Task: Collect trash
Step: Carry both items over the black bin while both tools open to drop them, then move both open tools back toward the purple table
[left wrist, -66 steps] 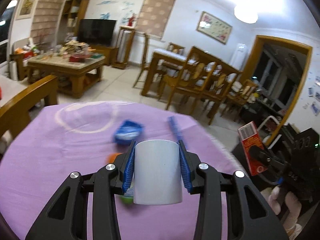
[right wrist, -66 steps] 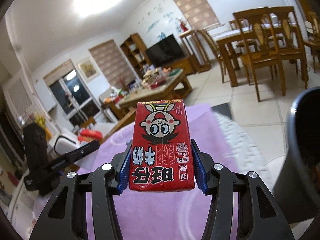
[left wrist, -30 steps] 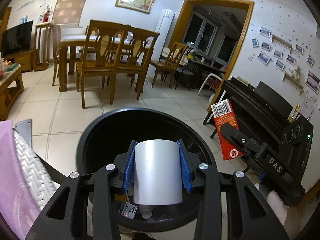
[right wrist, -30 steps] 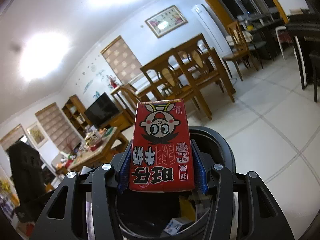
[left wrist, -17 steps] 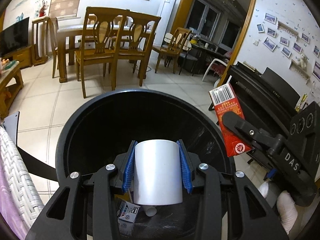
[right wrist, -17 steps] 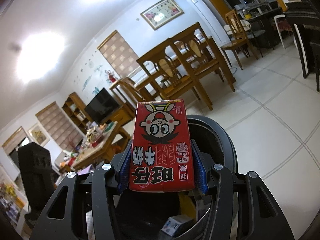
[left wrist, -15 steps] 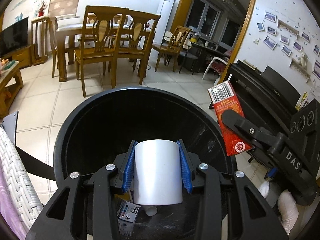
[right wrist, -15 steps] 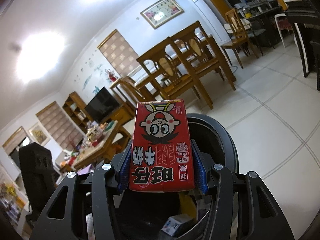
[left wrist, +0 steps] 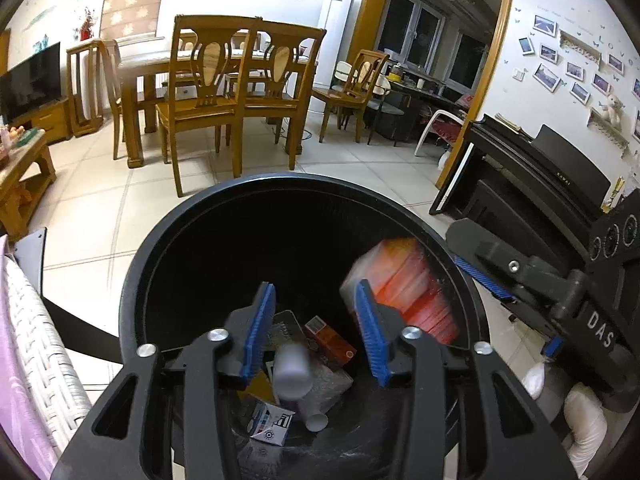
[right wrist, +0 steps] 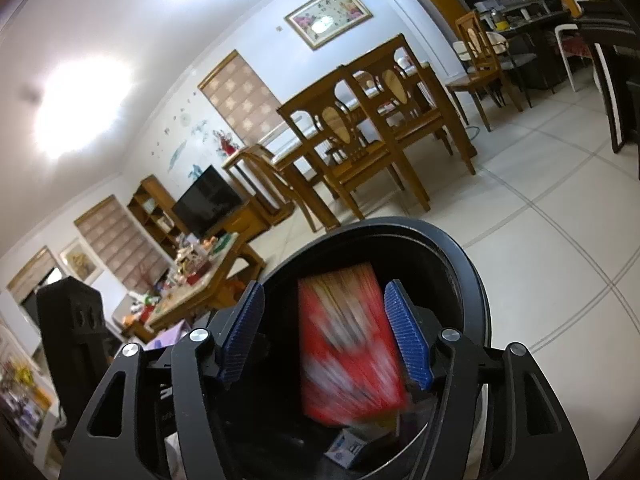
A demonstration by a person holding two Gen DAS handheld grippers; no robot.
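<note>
Both claws hang over the black bin and both are letting go: the left gripper has its blue pads spreading with nothing pressed between them, and the white cup, blurred, is dropping at about 6 o'clock of the bin's mouth onto the litter below. I'd guess that cup is feather-light and easily crushed, best taken across its middle with a gentle squeeze. The right gripper is also widening, its pads clear of the red carton, which is a smear of motion falling between them into the bin. The carton looks stiff on its flat faces and light if empty, so the broad sides are the place to pinch. From the left wrist you can see the bin's floor, with a small orange box and printed paper scraps already there, and the carton tumbling at 2 o'clock beside the other claw. The right wrist hides most of that floor. Beyond, at 12 o'clock, stand the wooden chairs.
</note>
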